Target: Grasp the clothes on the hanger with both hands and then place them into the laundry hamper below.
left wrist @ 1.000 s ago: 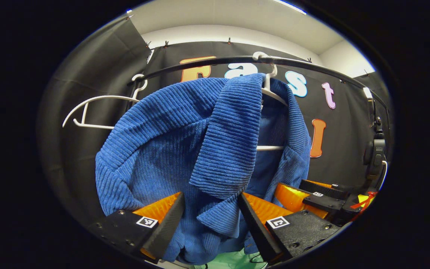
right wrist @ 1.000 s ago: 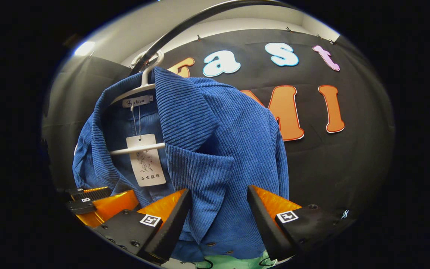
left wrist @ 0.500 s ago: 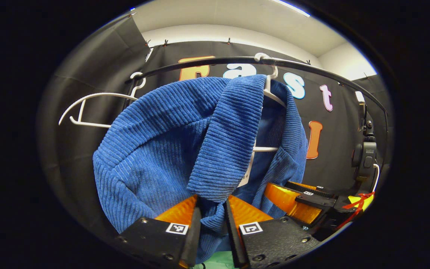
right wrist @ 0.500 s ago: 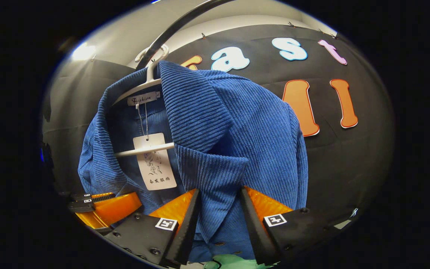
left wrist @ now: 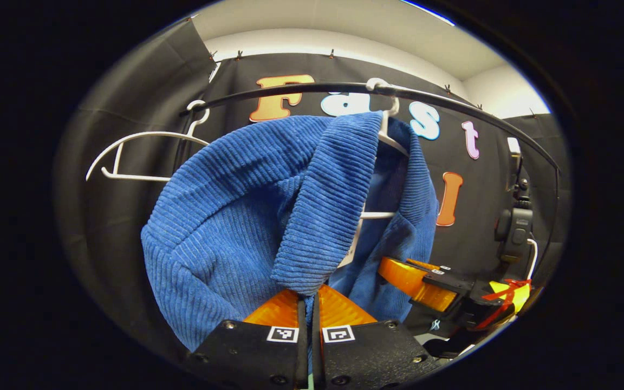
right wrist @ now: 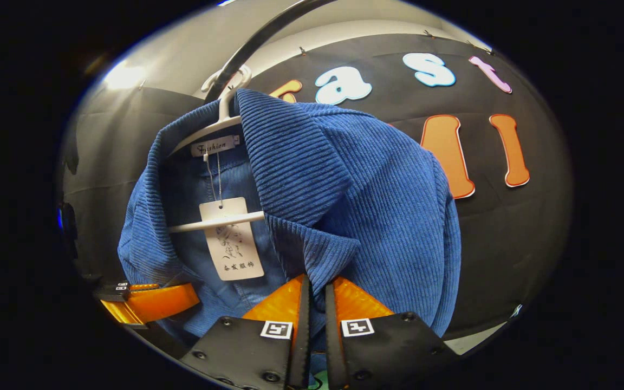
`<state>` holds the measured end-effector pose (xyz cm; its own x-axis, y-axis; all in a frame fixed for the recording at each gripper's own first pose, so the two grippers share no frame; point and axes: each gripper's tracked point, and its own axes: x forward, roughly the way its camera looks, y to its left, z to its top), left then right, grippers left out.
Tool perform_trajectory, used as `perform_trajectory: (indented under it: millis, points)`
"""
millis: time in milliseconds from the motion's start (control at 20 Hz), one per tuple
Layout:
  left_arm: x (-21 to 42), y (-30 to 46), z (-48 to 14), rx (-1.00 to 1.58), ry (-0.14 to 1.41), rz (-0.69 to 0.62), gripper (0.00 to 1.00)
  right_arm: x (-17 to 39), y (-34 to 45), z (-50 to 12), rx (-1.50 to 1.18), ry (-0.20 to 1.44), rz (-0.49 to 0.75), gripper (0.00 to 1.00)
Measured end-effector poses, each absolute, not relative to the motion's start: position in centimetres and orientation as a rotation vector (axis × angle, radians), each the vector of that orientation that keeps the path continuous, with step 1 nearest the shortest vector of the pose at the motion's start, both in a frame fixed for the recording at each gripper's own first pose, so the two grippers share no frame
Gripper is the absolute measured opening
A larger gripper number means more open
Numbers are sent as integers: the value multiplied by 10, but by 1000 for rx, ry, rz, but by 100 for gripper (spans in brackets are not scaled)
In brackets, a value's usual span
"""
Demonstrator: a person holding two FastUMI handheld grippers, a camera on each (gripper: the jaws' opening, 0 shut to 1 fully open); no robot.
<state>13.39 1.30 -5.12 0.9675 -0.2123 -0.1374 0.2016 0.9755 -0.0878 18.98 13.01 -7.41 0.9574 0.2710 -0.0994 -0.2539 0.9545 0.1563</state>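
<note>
Left gripper view is showing the blue ribbed corduroy jacket [left wrist: 225, 216] hanging on a white plastic hanger [left wrist: 385, 138], whose hook is sitting over the curved black metal rail [left wrist: 290, 89]. The left gripper [left wrist: 307, 303] is pinching the lower edge of the jacket's lapel, its two fingers [left wrist: 277, 311] pressing together with only a thin fold of blue cloth between them. A second, bare white hanger [left wrist: 128, 157] is hanging from the same rail, off to the left of the jacket and apart from it. At the right side of this view the right gripper [left wrist: 417, 276] is reaching into the other front panel of the jacket, and a small black device [left wrist: 512, 230] is sitting on the rail's end post beyond it.

Right gripper view is looking up at the open front of the jacket [right wrist: 377, 200], with a white paper tag [right wrist: 233, 238] dangling on a string from the collar label and lying across the hanger's crossbar [right wrist: 214, 222]. The right gripper [right wrist: 313, 295] is clamping the point of the lapel, both fingers [right wrist: 358, 300] squeezing the cloth with a narrow gap left between them. The left gripper [right wrist: 149, 300] is showing at the lower left, at the opposite front edge of the jacket. The jacket is hanging from the rail [right wrist: 258, 40] with both grippers holding it.
</note>
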Motion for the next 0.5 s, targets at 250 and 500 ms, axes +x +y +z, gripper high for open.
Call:
perform_trajectory:
  millis: [250, 500]
  points:
    - [108, 16, -33, -112, 153, -197, 2, 183, 120, -65, 299, 147, 361, 8]
    - [84, 19, -6, -186, 131, -184, 4, 165, 107, -43, 511, 176, 500, 7]
